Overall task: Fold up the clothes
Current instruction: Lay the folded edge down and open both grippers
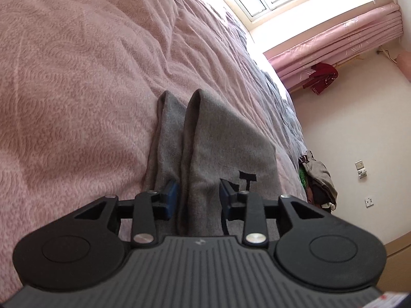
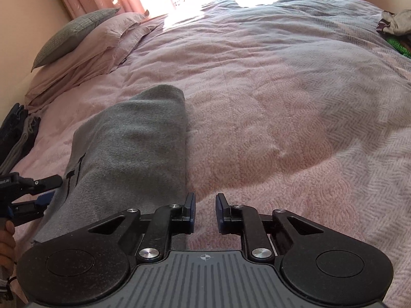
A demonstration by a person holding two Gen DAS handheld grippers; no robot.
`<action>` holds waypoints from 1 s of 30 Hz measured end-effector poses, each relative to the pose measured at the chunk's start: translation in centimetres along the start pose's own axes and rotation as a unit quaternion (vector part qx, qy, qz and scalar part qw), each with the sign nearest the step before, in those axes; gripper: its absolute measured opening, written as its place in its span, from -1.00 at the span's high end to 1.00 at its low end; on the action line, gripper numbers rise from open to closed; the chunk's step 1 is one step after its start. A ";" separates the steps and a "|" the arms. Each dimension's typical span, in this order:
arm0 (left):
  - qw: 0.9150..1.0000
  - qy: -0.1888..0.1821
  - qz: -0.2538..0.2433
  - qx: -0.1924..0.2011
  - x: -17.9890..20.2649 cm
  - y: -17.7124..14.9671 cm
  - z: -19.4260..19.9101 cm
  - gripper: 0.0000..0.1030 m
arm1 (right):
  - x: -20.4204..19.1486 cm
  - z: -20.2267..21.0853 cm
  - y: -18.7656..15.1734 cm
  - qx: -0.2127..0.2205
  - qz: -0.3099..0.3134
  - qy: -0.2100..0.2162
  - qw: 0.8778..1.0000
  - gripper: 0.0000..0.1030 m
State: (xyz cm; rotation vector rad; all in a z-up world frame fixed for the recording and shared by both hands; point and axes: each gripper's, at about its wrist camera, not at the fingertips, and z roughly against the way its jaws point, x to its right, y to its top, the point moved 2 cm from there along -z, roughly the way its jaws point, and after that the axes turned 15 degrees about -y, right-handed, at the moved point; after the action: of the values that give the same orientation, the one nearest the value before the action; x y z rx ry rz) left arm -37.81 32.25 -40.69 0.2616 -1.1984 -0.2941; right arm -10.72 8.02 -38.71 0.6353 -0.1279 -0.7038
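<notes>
A grey garment (image 1: 231, 148), folded lengthwise and marked with black letters, lies on the pink bedspread (image 1: 77, 89). In the left wrist view one raised fold of it runs up between the blue pads (image 1: 171, 197) of my left gripper (image 1: 197, 195). The jaws stand apart around that fold, and I see no squeeze on the cloth. In the right wrist view the same garment (image 2: 128, 148) lies just left of my right gripper (image 2: 205, 208), which is open over bare bedspread (image 2: 282, 141) with nothing between its fingers. The left gripper (image 2: 47, 190) shows at the garment's left edge.
Pillows (image 2: 77, 41) lie at the head of the bed. A stack of dark folded clothes (image 2: 18, 133) sits at the left edge, and a loose pile of clothes (image 2: 395, 23) at the far right corner. Pink curtains (image 1: 334, 46) and a red garment (image 1: 321, 77) hang by the window.
</notes>
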 end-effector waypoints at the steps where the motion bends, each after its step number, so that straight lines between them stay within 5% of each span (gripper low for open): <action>1: 1.000 0.002 0.001 -0.003 -0.1 0.3 -0.3 0.44 | 0.0 -0.1 0.0 -0.001 -0.001 0.000 1.000 0.74; 8: 0.998 0.043 -0.039 -0.010 0.4 2.2 -2.3 0.44 | 0.1 -0.3 0.2 0.005 0.000 -0.002 1.000 0.72; 15: 0.999 0.022 -0.010 -0.024 -0.8 2.2 -3.0 0.44 | 0.4 -0.7 0.4 0.006 -0.004 0.001 1.000 0.71; 20: 0.998 0.025 -0.056 -0.013 0.7 1.6 -2.8 0.85 | -1.0 -1.0 0.3 0.006 0.014 -0.003 1.000 0.71; 26: 0.993 0.013 -0.108 0.036 3.5 1.7 0.3 0.88 | -3.0 -0.7 0.5 0.024 0.060 -0.039 0.997 0.71; 30: 0.991 0.045 -0.122 0.039 3.2 2.0 0.9 0.93 | -4.7 -0.3 0.7 0.045 0.100 -0.056 0.992 0.71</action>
State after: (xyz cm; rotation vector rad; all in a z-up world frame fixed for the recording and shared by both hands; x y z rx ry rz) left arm -37.42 32.91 -36.86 0.4864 -1.0905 -0.4444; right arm -13.79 11.61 -38.09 0.6594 -0.3233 -0.5424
